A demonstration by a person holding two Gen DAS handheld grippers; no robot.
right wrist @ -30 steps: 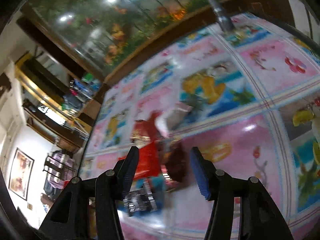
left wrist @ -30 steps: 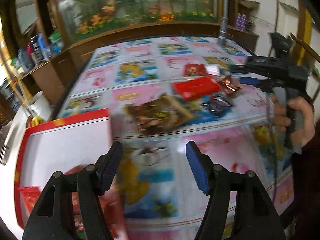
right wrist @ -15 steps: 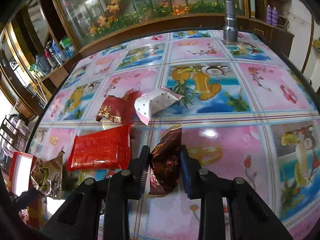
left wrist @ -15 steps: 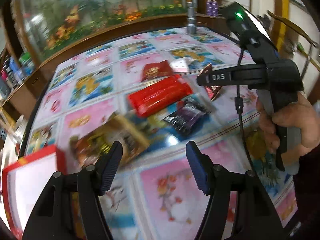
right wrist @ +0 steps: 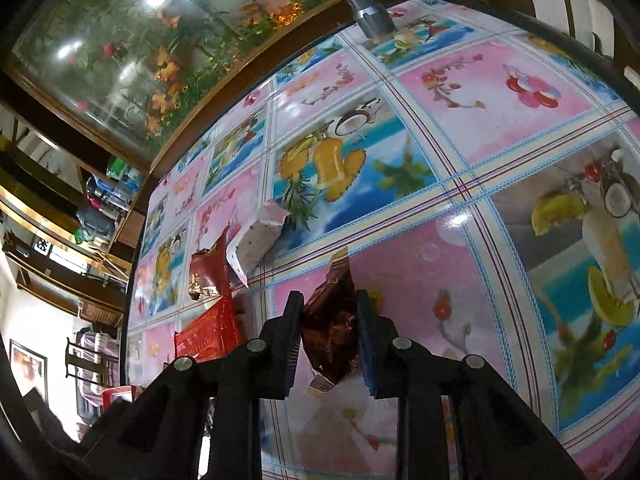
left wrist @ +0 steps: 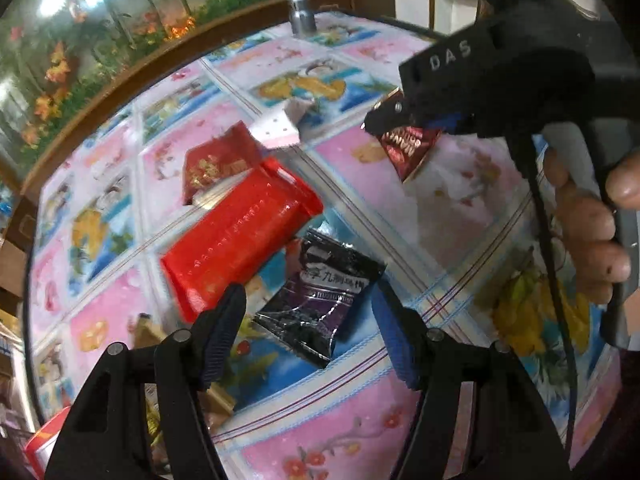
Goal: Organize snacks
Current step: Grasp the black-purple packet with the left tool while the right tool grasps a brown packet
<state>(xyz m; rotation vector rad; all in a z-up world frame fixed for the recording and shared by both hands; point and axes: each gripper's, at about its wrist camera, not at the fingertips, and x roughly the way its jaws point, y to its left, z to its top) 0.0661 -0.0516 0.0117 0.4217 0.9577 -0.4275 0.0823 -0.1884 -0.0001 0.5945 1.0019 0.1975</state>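
My right gripper [right wrist: 326, 342] is shut on a dark red-brown snack packet [right wrist: 332, 328] and holds it above the table; it also shows in the left wrist view [left wrist: 410, 148]. My left gripper [left wrist: 310, 330] is open and empty, just above a black-purple snack packet [left wrist: 320, 296]. A large bright red packet [left wrist: 240, 236] lies left of it, also seen in the right wrist view [right wrist: 208, 334]. A dark red packet [left wrist: 216, 164] and a white dotted packet [left wrist: 282, 128] lie farther back.
The table has a glossy pink and blue fruit-print cloth [right wrist: 500, 92]. A red-rimmed box corner [left wrist: 42, 440] and a brown-gold packet [left wrist: 148, 332] sit at the lower left. A metal post [left wrist: 298, 4] stands at the far edge, before a wooden-framed aquarium [right wrist: 140, 60].
My left gripper has swung right from the red box to over the black-purple packet. My right gripper has closed on the dark red-brown packet and lifted it off the table.
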